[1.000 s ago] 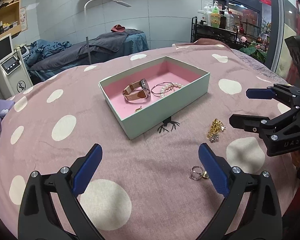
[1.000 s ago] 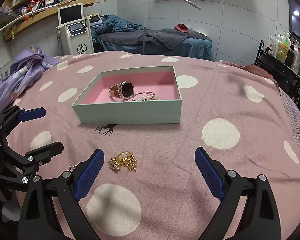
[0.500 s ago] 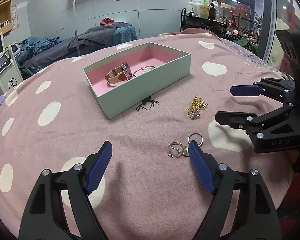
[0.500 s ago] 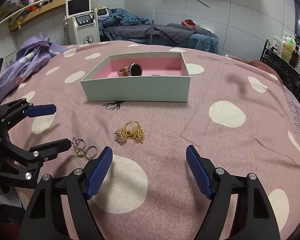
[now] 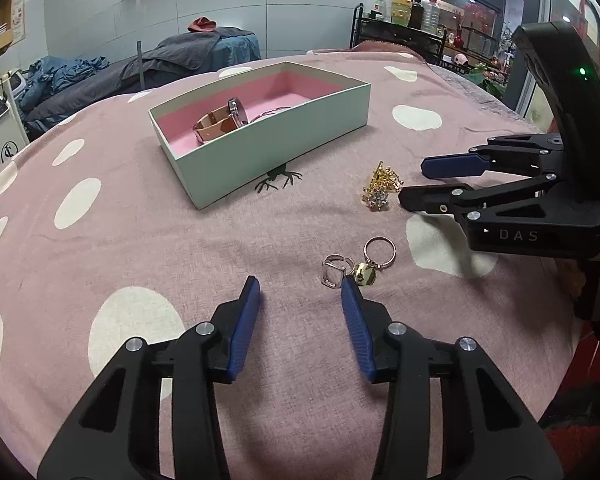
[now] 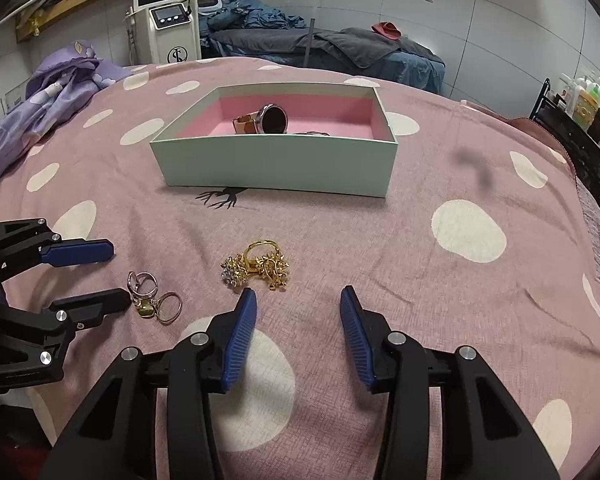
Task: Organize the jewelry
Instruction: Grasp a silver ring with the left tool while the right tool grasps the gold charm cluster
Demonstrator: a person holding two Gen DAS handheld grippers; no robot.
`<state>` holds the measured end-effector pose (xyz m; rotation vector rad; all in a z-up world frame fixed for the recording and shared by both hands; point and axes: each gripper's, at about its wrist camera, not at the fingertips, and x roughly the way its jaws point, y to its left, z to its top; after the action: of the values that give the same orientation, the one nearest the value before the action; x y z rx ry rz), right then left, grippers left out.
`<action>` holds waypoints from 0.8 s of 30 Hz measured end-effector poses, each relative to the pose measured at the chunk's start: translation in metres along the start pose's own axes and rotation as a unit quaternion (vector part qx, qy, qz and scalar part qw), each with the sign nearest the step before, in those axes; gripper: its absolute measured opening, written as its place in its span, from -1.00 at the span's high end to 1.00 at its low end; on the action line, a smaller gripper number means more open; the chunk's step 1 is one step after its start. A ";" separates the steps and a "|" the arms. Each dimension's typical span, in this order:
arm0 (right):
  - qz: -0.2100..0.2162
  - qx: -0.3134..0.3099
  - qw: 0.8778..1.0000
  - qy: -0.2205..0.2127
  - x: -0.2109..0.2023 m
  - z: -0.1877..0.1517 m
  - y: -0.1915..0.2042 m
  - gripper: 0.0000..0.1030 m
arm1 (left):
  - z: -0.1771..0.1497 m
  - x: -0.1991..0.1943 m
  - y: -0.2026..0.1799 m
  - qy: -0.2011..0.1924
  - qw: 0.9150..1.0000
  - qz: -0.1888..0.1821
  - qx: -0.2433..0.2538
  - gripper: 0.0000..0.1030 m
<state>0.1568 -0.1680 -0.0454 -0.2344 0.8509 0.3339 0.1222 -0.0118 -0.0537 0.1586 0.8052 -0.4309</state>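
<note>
A mint box with pink lining [image 5: 284,148] [image 6: 276,160] sits on the pink spotted cloth and holds a tan-strap watch [image 5: 220,120] [image 6: 266,120] and a bracelet [image 5: 274,111]. A gold jewelry cluster [image 5: 381,190] [image 6: 258,266] lies in front of the box. Three small rings [image 5: 356,266] [image 6: 154,298] lie nearer. My left gripper [image 5: 300,298] is open and empty, its right finger beside the rings. My right gripper [image 6: 298,304] is open and empty, just short of the gold cluster; it also shows in the left wrist view [image 5: 420,184].
The cloth-covered table [image 6: 460,280] drops off at the right. A massage bed [image 6: 340,48], a white machine [image 6: 168,28] and a purple blanket [image 6: 48,92] stand beyond it. A shelf of bottles [image 5: 404,8] is at the back right.
Both grippers have moved lower and forward toward the cloth. The rings and gold cluster now lie close to the fingertips. Both jaws have narrowed somewhat but stay open.
</note>
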 end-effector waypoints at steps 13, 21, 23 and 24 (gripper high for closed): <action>0.038 0.005 0.999 0.010 0.012 0.013 0.002 0.62 | 0.014 0.018 -0.006 -0.001 0.999 -0.033 0.013 0.44; 0.045 0.011 0.999 0.010 0.011 0.012 0.001 0.66 | 0.013 0.017 -0.006 -0.002 0.999 -0.040 0.007 0.63; 0.046 0.012 0.999 0.009 0.009 0.011 0.001 0.66 | 0.013 0.017 -0.005 -0.003 0.999 -0.041 0.005 0.63; 0.046 0.013 0.999 0.009 0.009 0.011 0.001 0.66 | 0.013 0.016 -0.004 -0.003 0.999 -0.041 0.004 0.63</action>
<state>0.1696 -0.1619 -0.0455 -0.1759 0.8852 0.4066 0.1390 -0.0244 -0.0566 0.1315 0.8069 -0.5108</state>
